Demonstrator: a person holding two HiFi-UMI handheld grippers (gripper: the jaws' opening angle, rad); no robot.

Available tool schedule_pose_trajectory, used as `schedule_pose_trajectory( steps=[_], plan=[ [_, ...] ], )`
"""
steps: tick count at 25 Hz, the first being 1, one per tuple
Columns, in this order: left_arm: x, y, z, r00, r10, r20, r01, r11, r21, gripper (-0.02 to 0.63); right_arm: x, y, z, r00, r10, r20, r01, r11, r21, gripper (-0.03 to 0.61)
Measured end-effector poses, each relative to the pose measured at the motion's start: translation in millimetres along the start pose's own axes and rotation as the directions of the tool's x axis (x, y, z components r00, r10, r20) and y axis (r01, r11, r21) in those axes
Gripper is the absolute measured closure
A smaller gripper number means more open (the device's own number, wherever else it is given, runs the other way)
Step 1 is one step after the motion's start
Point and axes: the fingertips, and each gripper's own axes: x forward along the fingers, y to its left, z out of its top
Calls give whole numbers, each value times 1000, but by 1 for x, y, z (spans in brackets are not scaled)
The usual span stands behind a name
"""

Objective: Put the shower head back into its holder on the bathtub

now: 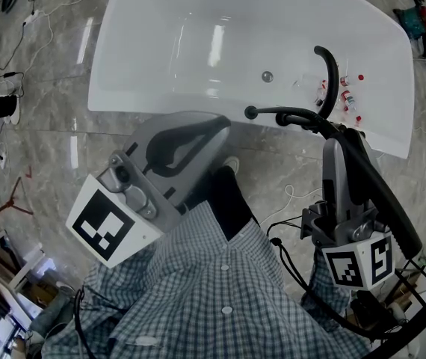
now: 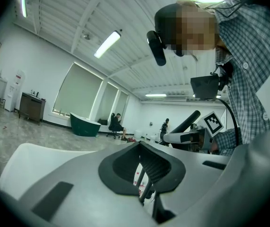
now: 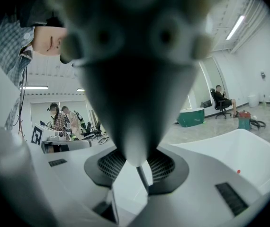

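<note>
The white bathtub [image 1: 161, 99] lies ahead of me, with a black curved faucet [image 1: 331, 69] and small red-and-white fittings [image 1: 347, 99] on its right rim. My right gripper [image 1: 333, 146] is shut on the black shower head [image 1: 381, 197], a long stick that slants from the tub's rim down to my right. In the right gripper view the shower head [image 3: 135, 79] fills the picture as a blurred cone that narrows into the right gripper [image 3: 137, 167]. My left gripper [image 1: 220, 126] hangs near the tub's front edge, shut and holding nothing. The left gripper [image 2: 144, 186] shows only a slit between its pads.
Grey marble floor [image 1: 48, 88] surrounds the tub. Black cables [image 1: 4, 73] trail on the floor at left, and a black hose [image 1: 295, 275] loops by my right side. A metal rack [image 1: 4, 253] stands at lower left. People [image 2: 116, 124] sit far back in the hall.
</note>
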Motion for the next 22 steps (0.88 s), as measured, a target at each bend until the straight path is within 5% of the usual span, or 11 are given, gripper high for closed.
schedule_pose_trajectory(
  steps=[22],
  plan=[
    [9,10,-28,999,-14,-28,13,999,-41,606,11,-12,-35,999,-15,-52,16,1000,24,443]
  ],
)
